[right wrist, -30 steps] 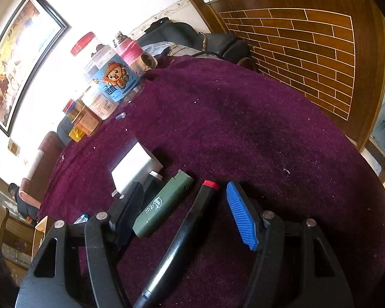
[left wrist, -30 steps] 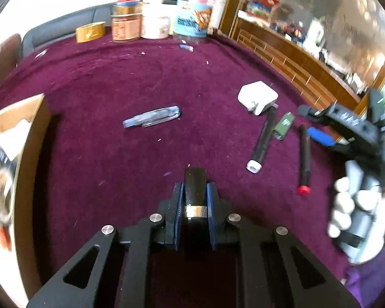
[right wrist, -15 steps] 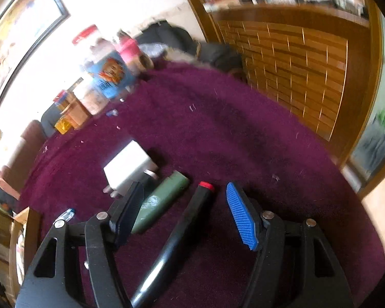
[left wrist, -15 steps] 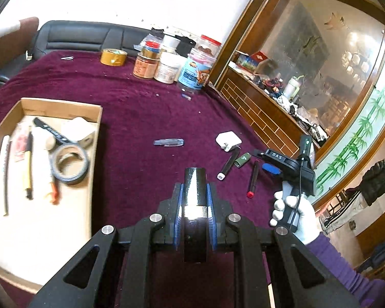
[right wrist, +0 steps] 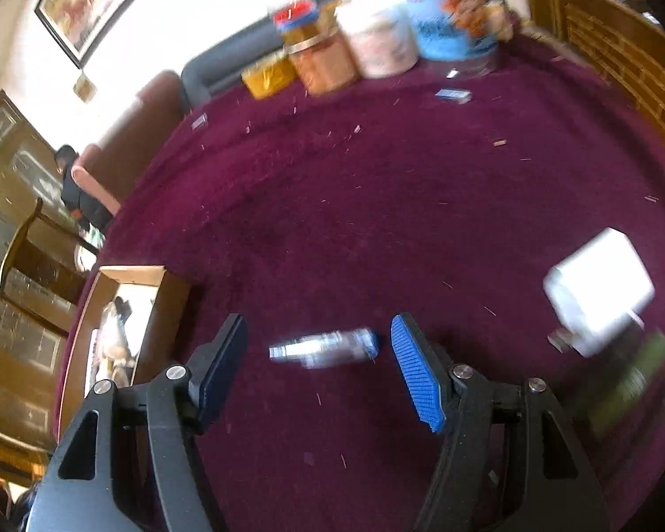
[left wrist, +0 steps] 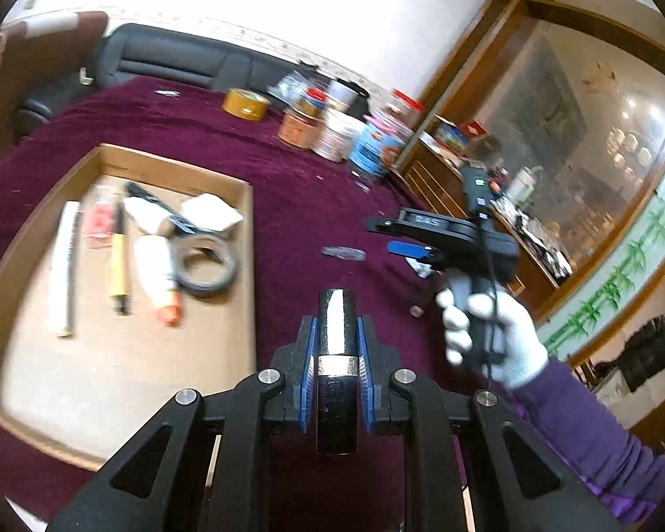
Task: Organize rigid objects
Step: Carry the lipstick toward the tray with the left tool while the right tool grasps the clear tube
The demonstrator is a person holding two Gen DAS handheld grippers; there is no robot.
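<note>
My left gripper [left wrist: 336, 368] is shut on a black bar with a metal band [left wrist: 337, 337], held high over the purple table beside the cardboard tray [left wrist: 244, 239]. The tray holds a tape roll [left wrist: 206, 266], a white tube [left wrist: 155, 275], a yellow pen [left wrist: 117, 266] and other items. My right gripper [right wrist: 319, 354] is open and empty, its jaws either side of a clear-blue pen [right wrist: 328, 348] lying on the cloth; that gripper also shows in the left wrist view [left wrist: 403, 237]. A white charger [right wrist: 598, 292] and a green stick [right wrist: 629, 381] lie to the right.
Jars and tins [left wrist: 332, 128] and a yellow tape roll [left wrist: 245, 104] stand at the table's far edge. A wooden cabinet [left wrist: 532, 266] runs along the right. The tray's corner shows in the right wrist view [right wrist: 133, 275].
My left gripper has risen and swung left towards the tray with the black bar. My right gripper has left the red-capped marker and moved left over the clear-blue pen.
</note>
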